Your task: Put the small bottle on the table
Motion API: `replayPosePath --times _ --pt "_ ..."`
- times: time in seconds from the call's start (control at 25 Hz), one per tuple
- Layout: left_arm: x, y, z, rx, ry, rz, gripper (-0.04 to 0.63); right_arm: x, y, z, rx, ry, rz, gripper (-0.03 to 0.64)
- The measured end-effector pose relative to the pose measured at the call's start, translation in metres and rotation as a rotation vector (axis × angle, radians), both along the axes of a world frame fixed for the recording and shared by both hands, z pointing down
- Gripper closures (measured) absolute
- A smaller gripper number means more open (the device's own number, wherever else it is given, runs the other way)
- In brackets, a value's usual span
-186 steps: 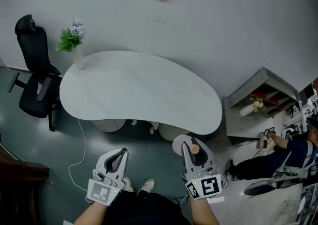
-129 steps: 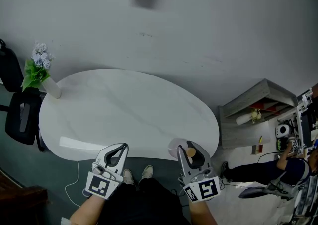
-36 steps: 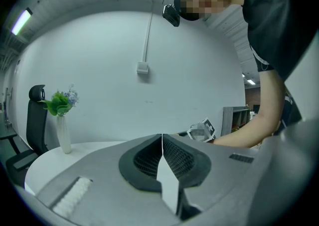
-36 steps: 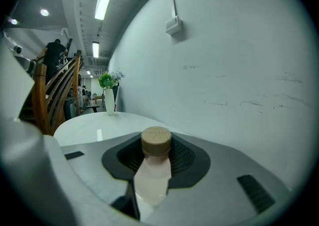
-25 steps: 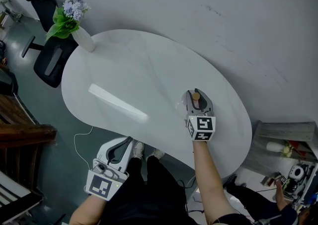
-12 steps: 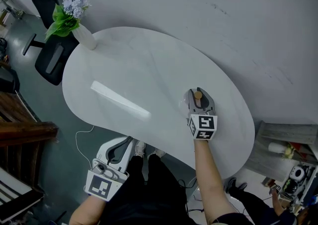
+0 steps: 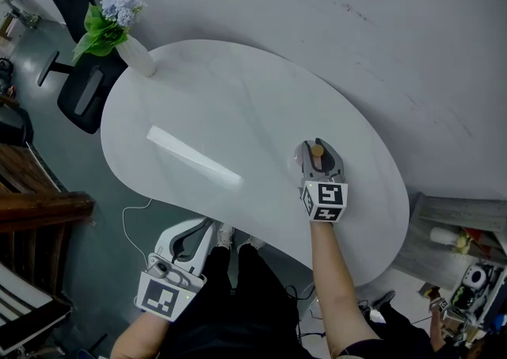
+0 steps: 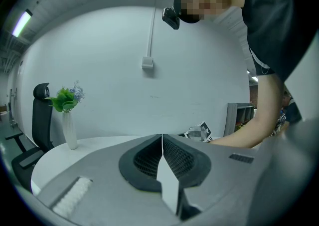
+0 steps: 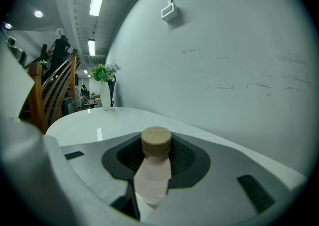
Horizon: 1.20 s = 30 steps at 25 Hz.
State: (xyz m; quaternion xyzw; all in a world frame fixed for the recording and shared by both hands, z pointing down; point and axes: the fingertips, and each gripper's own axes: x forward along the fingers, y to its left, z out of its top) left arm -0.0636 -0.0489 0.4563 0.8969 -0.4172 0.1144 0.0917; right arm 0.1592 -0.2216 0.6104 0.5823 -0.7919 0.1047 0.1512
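Note:
A small bottle (image 9: 152, 170) with pale pink contents and a tan cap (image 7: 316, 150) stands upright between the jaws of my right gripper (image 7: 318, 158), which is shut on it. The right gripper (image 9: 155, 167) reaches out over the right part of the white oval table (image 7: 206, 112); whether the bottle's base touches the tabletop is hidden. My left gripper (image 7: 184, 243) hangs below the table's near edge, above the floor, its jaws shut together with nothing between them (image 8: 162, 157).
A white vase with green leaves and pale flowers (image 7: 119, 28) stands at the table's far left end, with a black office chair (image 7: 75, 88) beside it. A grey wall (image 7: 333, 24) runs behind the table. A grey shelf unit (image 7: 463, 231) stands at the right.
Several seconds ago both grippers hung short of the table; the right one now reaches over it with the bottle. Over the last second it has barely moved, and the left has stayed put.

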Motion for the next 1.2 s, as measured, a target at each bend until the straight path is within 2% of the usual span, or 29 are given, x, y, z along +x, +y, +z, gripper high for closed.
replayPosePath --times 0.6,1.2 --pt "-0.003 0.003 0.004 -0.017 -0.003 -0.008 0.586 0.001 0.001 0.014 -0.016 0.003 0.006 0.506" --pt "-0.004 0.000 0.007 -0.017 0.007 -0.003 0.586 0.000 -0.002 0.015 0.016 0.009 0.010 0.503"
